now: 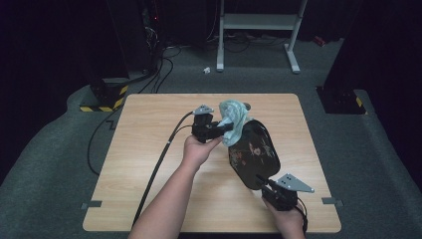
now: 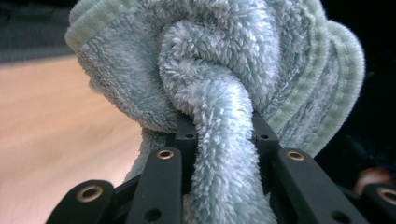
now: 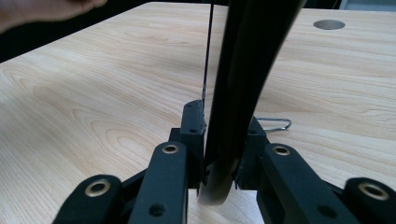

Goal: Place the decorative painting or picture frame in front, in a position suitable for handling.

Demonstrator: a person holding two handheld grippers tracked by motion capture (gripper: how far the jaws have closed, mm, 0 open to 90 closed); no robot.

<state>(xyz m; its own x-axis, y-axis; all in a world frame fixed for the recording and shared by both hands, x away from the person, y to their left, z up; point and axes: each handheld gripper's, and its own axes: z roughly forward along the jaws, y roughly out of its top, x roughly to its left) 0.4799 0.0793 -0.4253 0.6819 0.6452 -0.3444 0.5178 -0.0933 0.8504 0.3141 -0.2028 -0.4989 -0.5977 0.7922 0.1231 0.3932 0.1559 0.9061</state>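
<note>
- Left gripper [image 1: 230,127]: jaws clamped on a twisted fold of pale green towel [image 2: 219,84], which bunches just beyond the tips.
- Right gripper [image 1: 262,182]: jaws closed on the near rim of a black tray [image 1: 253,152], held tilted above the wooden table [image 1: 149,149].
- Towel touches the tray's far end.

Fluffy pale-green terry cloth [image 2: 219,93], rough looped pile; glossy black lacquered oval tray [image 1: 254,152] beside it, smooth; matt light wood-grain table [image 1: 149,149] beneath

A bunched pale-green towel [image 1: 234,118] presses against the upper edge of a black floral tray [image 1: 254,152] held tilted above the tabletop [image 1: 149,149].
</note>
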